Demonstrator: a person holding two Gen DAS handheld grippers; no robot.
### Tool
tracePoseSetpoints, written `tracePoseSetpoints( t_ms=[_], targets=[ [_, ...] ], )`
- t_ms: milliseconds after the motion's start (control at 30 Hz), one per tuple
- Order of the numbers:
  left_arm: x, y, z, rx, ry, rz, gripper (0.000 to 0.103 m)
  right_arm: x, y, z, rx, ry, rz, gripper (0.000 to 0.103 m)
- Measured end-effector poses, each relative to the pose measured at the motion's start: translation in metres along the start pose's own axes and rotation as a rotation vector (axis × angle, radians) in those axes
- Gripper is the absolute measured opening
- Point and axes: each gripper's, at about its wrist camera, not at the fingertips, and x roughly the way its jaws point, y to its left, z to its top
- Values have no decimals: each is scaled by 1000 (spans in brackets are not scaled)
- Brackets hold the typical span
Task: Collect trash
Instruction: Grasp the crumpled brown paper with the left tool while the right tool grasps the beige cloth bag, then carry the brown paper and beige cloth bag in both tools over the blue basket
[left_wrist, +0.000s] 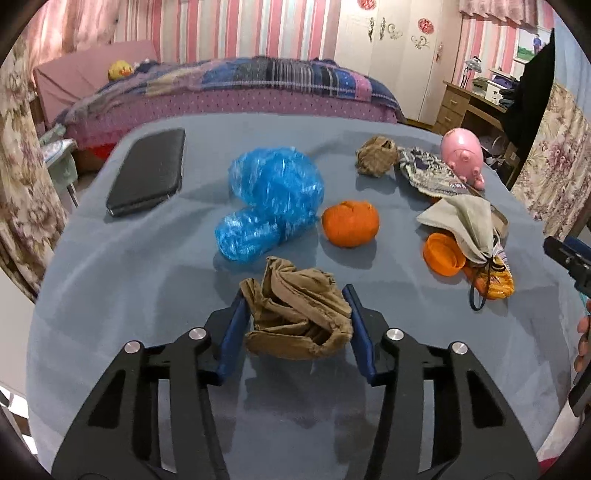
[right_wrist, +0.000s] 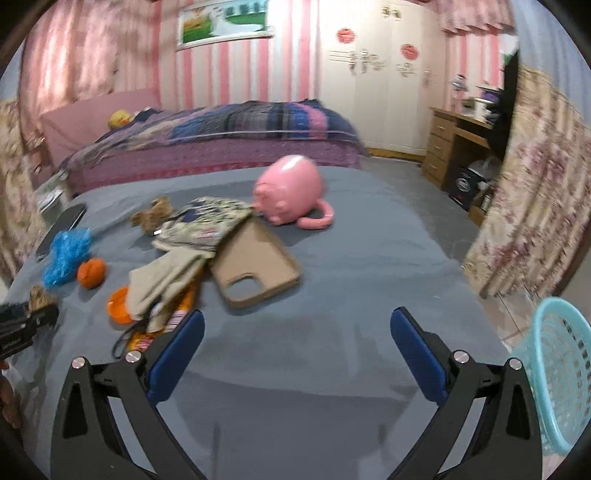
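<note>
A crumpled brown paper ball lies on the grey-blue table near its front edge. My left gripper is shut on it, with both blue pads pressed against its sides. In the right wrist view the same ball shows at the far left. A second brown paper ball sits further back. A crumpled blue plastic bag lies mid-table with an orange fruit beside it. My right gripper hangs open over bare tablecloth with nothing between its fingers.
A turquoise basket stands off the table's right edge. On the table are a black phone, a pink piggy bank, a tan phone case, cloth pouches, an orange lid and a snack wrapper.
</note>
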Motion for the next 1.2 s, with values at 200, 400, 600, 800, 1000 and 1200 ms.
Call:
tracePoseSetpoints(
  t_ms=[200, 400, 600, 800, 1000, 1200],
  targets=[
    [-10, 0, 13, 44, -80, 92, 48, 19, 45, 12, -80, 17, 22, 98],
    [-18, 11, 25, 26, -117, 108, 48, 44, 76, 25, -137, 27, 18, 97],
    [-21, 16, 28, 24, -124, 124, 48, 70, 98, 29, -203, 97, 47, 48],
    [-29, 16, 30, 25, -140, 137, 48, 38, 82, 37, -157, -22, 77, 21],
    [-42, 6, 35, 15, -168, 121, 48, 2, 41, 48, -67, -82, 73, 21],
    [-54, -22, 37, 30, -188, 90, 48, -20, -2, 36, -33, -84, 20, 21]
  ],
)
